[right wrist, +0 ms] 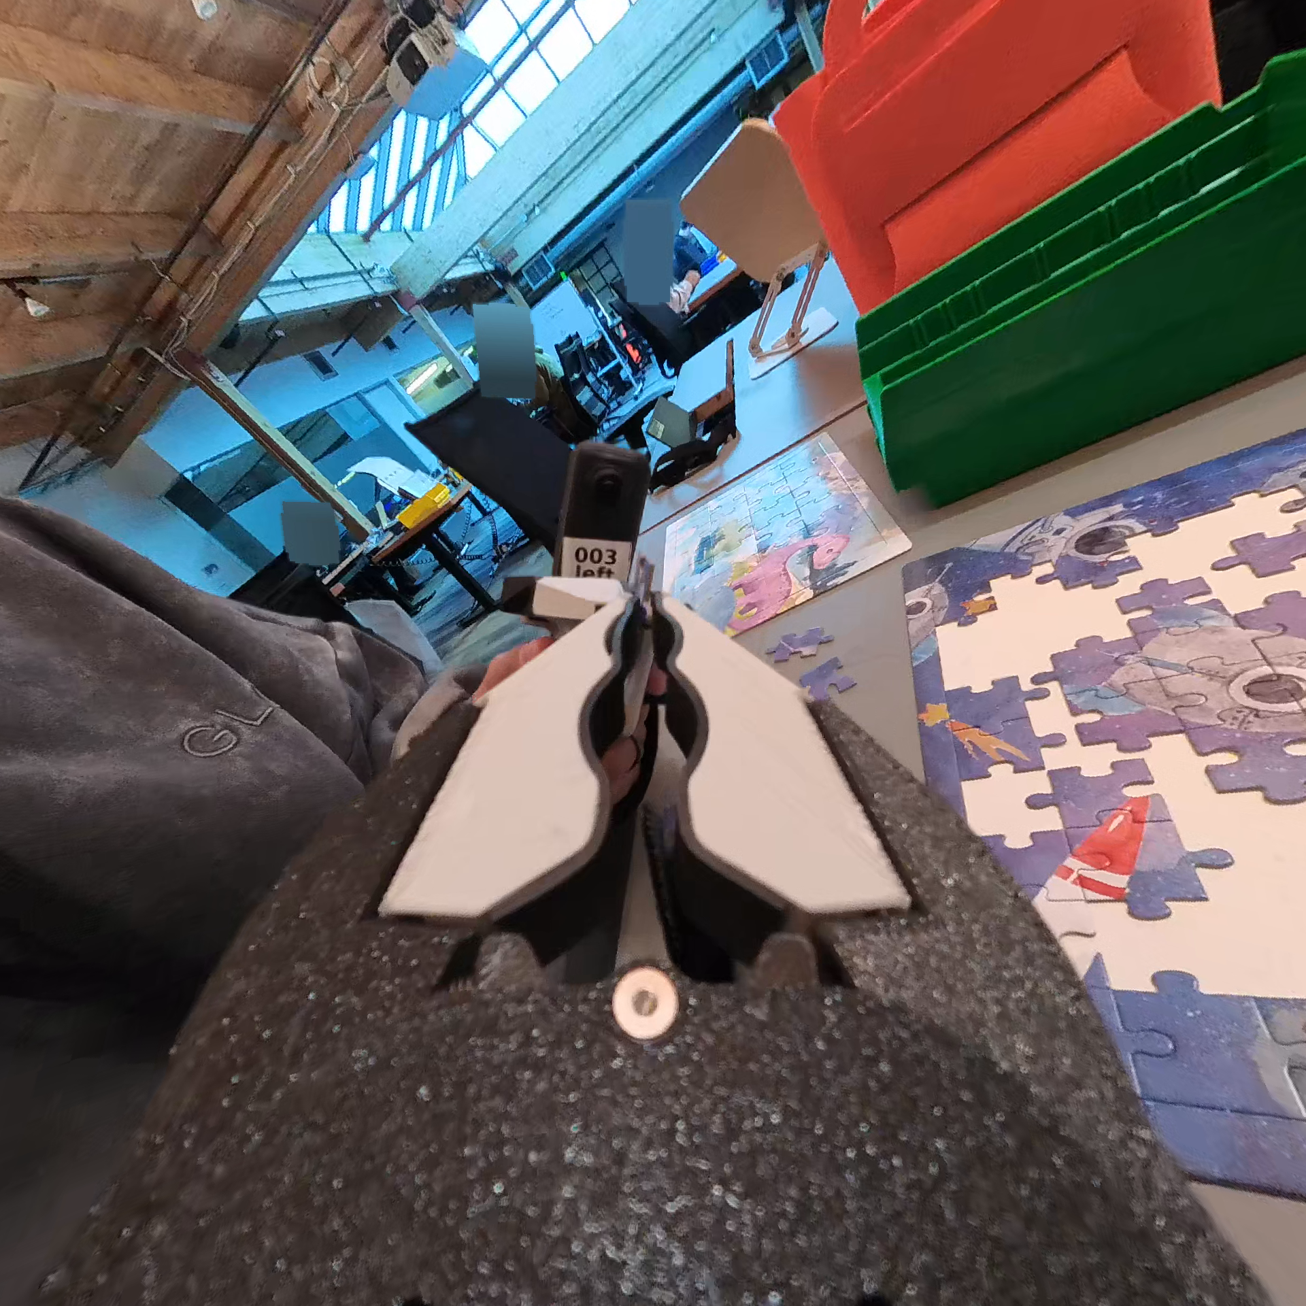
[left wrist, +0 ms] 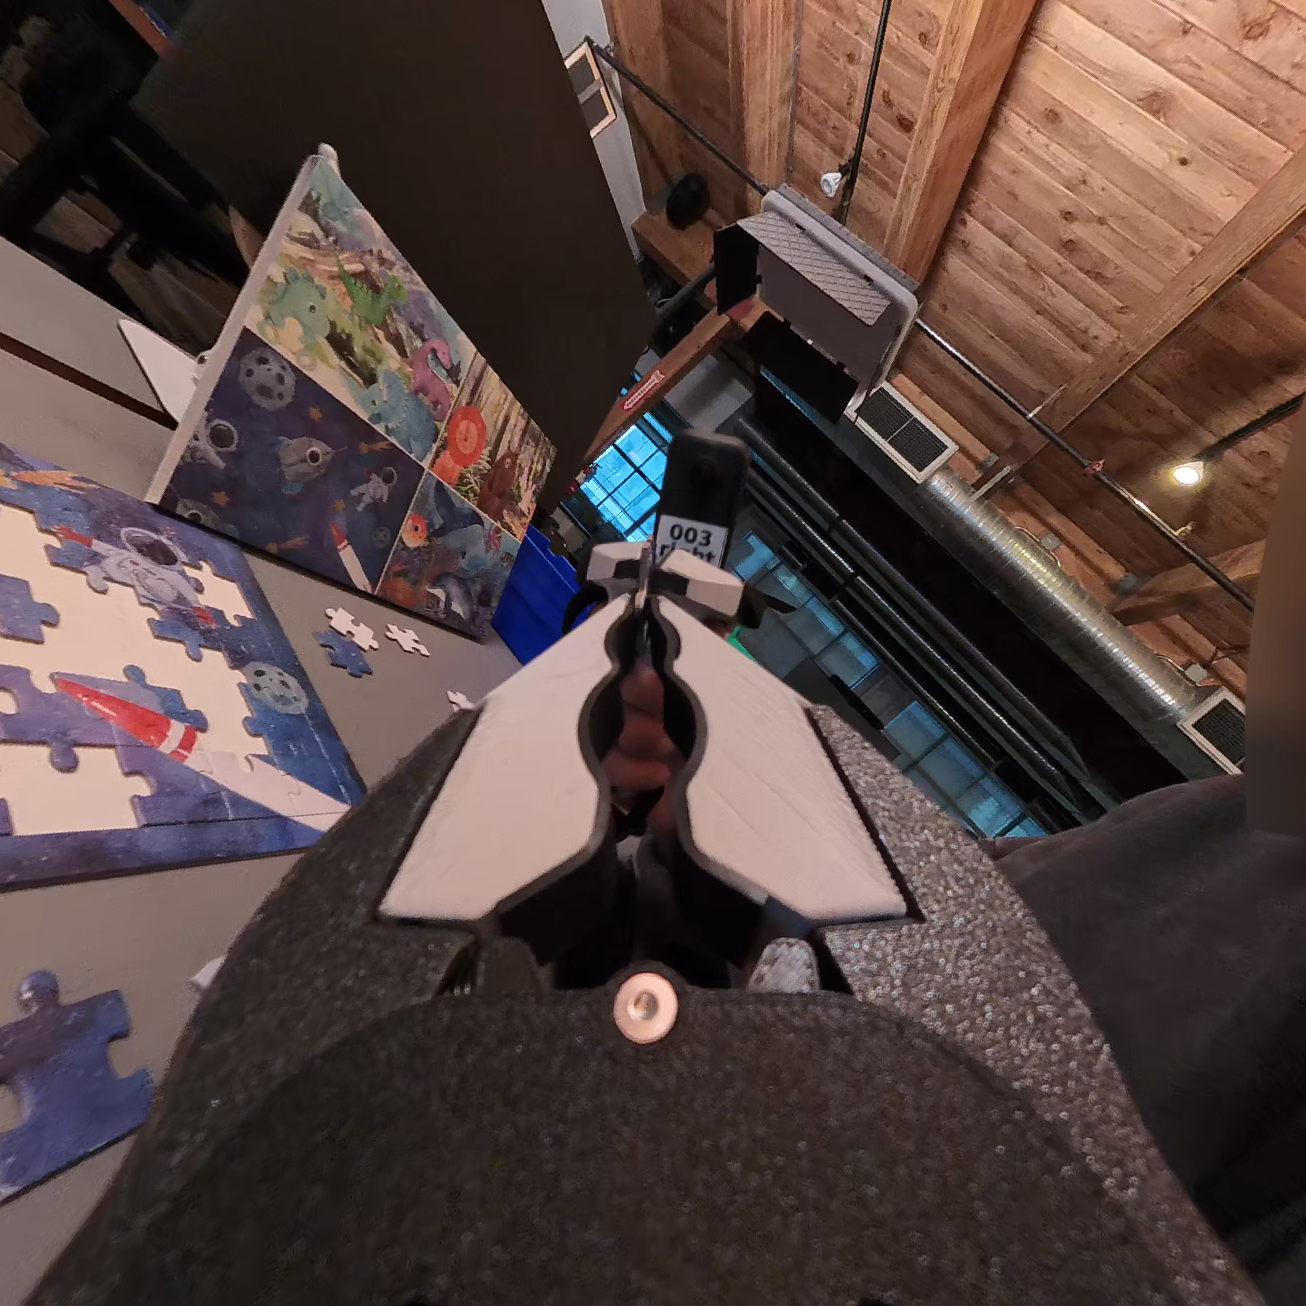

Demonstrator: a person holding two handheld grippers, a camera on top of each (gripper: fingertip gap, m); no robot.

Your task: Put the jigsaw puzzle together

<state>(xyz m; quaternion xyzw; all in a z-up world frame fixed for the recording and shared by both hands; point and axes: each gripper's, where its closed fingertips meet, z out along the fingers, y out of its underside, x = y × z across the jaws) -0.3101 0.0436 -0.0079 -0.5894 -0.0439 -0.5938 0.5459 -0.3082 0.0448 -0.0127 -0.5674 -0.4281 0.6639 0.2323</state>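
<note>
Both hand-held grippers, left (left wrist: 646, 601) and right (right wrist: 639, 601), are closed tip to tip on one puzzle piece (right wrist: 636, 678), held aloft, seemingly for a handover. At nine o'clock, the half-filled jigsaw puzzle (left wrist: 141, 678) is seen on the tabletop (left wrist: 396, 678).

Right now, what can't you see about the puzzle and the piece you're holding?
- Puzzle piece: both wrist views show it edge-on, pinched between the left gripper and right gripper, so its picture is hidden.
- Space puzzle: the frame edge cuts it off in both views, so its gaps can't be counted.
- Loose pieces, left wrist view: too small to tell their pictures.
</note>
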